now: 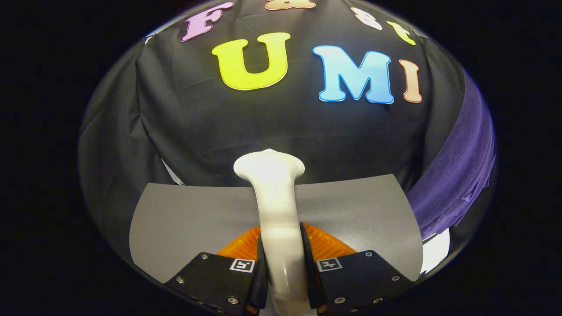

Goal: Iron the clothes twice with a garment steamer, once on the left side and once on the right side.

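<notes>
Item: gripper [281, 259], lower centre of the frame. Its jaws stand close together and pinch a white handle from both sides; each finger [219, 272] lies flat against it, with no gap showing on either side. A small square marker sits on the top of each finger.

Item: steamer [275, 206], white and glossy, centre of the frame. The handle rises from between the jaws, narrows at the middle, then flares into a wider rounded head just beyond the fingertips. The head points away toward the back wall and stands above the far edge of the grey mat. Whether the head touches anything cannot be told.

Item: grey mat [184, 224], flat and smooth, lower half of the frame. It spreads to the left and right behind the steamer and the fingers.

Item: purple cloth [461, 166], right side of the frame. It hangs or lies in a long folded band beside the right edge of the grey mat, well apart from the steamer head. Its lower end looks ragged or layered.

Item: tabletop [437, 252], a pale patch showing at lower right, past the mat corner and below the purple cloth.

Item: black cloth wall [219, 127], creased, upper half of the frame, behind the steamer.
</notes>
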The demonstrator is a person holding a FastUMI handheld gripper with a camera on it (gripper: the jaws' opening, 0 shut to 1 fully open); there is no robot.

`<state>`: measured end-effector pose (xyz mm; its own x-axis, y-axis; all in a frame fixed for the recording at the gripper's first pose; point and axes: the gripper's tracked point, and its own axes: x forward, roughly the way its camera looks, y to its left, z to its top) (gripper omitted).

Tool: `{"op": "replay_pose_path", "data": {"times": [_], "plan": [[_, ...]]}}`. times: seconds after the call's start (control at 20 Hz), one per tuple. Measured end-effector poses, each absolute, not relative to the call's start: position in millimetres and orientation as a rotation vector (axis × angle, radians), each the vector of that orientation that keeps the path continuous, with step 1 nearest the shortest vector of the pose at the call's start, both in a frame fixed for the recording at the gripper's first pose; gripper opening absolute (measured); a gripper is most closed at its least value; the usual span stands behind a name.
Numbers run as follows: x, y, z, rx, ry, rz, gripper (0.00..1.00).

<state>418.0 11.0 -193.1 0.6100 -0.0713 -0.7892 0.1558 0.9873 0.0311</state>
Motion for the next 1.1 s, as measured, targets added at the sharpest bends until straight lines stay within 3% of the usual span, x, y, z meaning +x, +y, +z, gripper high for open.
{"op": "replay_pose_path", "data": {"times": [0.4,1.1], "plan": [[376,13,-145,0.121,0.689,-0.120,0.35],[235,-15,-38,0.065,0.332,-0.116,0.34]]}}
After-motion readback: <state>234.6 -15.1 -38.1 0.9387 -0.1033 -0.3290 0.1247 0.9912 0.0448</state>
